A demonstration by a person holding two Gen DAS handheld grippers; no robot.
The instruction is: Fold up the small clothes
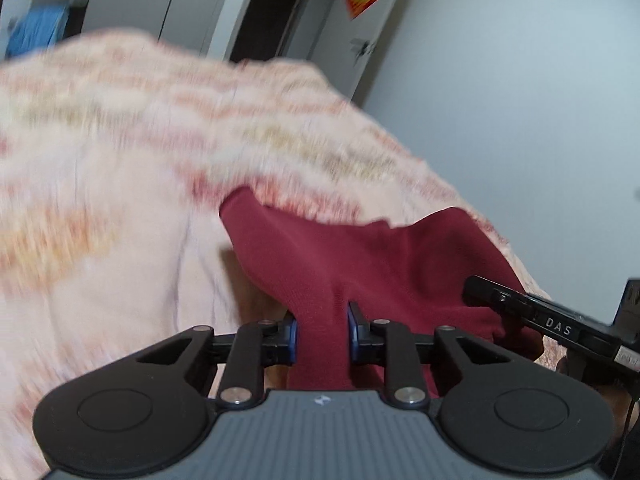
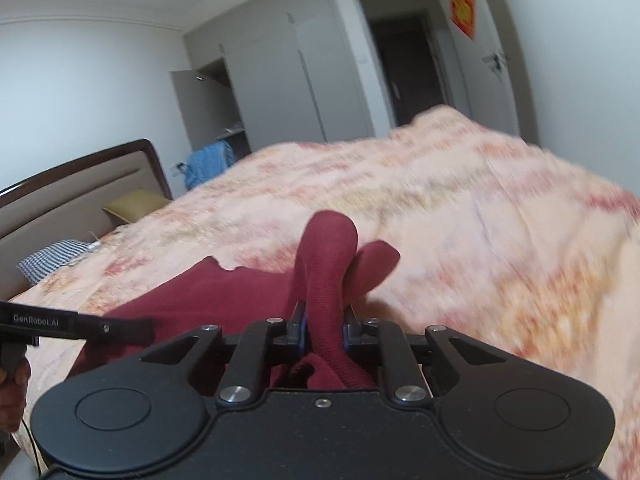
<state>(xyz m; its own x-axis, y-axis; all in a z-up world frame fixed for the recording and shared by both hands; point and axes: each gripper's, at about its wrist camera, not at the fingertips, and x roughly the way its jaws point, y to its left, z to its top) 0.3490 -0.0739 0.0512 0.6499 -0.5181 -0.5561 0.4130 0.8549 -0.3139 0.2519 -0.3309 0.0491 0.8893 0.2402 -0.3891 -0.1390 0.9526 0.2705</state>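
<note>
**Both grippers pinching the red garment, lifting it off the bed**

While your left gripper (image 1: 322,330) is closing its blue pads on a gathered ridge of the dark red garment (image 1: 360,256), you are pinching the same cloth with your right gripper (image 2: 323,330) a little way along. Neither pair of jaws is fully shut; each is standing narrowly apart with a bunched fold of knit filling the gap, and the pads are pressing on it from both sides.

Moving outward from the jaws, the cloth is rising in a hump in front of the right gripper, with a loop and a rounded end sticking up, possibly a sleeve or cuff, though you cannot tell which part it is. Between the two grips the fabric is hanging slack. Its far edge is lying on, and partly tucked under, the peach patterned bedspread (image 2: 460,200), which is covering the whole bed. Each wrist view is catching the other gripper's finger at its edge, so your hands are working close together.

You appear to be at the start of a fold: picking up, not yet laying over. Next you are likely needing to lift until the cloth is clear of the bedspread, draw your hands apart so the held edge is pulling straight, then find a flat patch to spread it. Watch that the tucked edge is not dragging the cover along.
</note>
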